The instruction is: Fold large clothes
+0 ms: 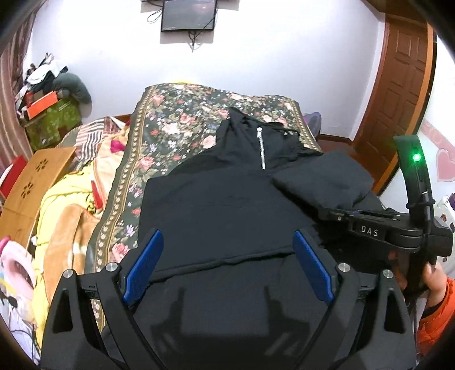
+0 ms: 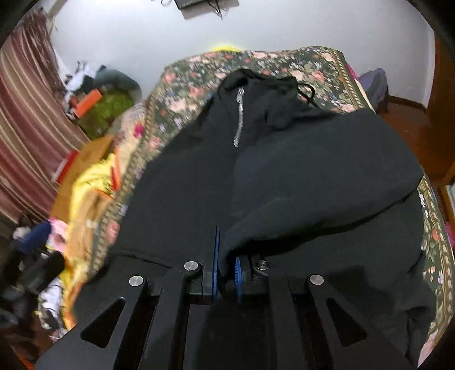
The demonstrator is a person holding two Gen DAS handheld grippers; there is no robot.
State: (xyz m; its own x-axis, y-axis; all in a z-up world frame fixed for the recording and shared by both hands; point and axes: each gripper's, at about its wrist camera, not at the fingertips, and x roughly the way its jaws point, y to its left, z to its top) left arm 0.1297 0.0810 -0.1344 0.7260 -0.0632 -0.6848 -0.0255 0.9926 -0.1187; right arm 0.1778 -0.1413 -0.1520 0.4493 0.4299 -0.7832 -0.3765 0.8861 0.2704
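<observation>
Left wrist view, starting at 9 o'clock: a tan wooden board (image 1: pixel 34 182) with flower cut-outs lies on rumpled yellow and orange bedding (image 1: pixel 68 216). Towards 10 o'clock a green box (image 1: pixel 52 122) carries a heap of clutter against the white wall (image 1: pixel 284 57). At 12 o'clock a dark screen (image 1: pixel 188 14) hangs on that wall. In the middle, the floral bedspread (image 1: pixel 176 125) covers the bed, and the black hoodie (image 1: pixel 221 199) lies flat on it, zipper (image 1: pixel 261 148) pointing to 12 o'clock. The left gripper (image 1: pixel 227 261) hovers over the hoodie's hem at 6 o'clock, its blue pads (image 1: pixel 143 267) spread wide apart with only flat cloth beneath them. At 3 o'clock the right gripper (image 1: pixel 369 230) reaches in sideways, a green light (image 1: pixel 417 156) glowing on its frame, held by a hand (image 1: pixel 432 281) in an orange sleeve (image 1: pixel 438 321). A brown door (image 1: pixel 398 99) stands at 2 o'clock

Right wrist view: striped curtains (image 2: pixel 25 136) hang at 9 o'clock, beside the blurred bedding. The hoodie fills the centre, its right sleeve (image 2: pixel 312 176) drawn across the body from 3 o'clock towards the middle. At 6 o'clock the right gripper's pads are pressed together on a bunched fold of that sleeve
</observation>
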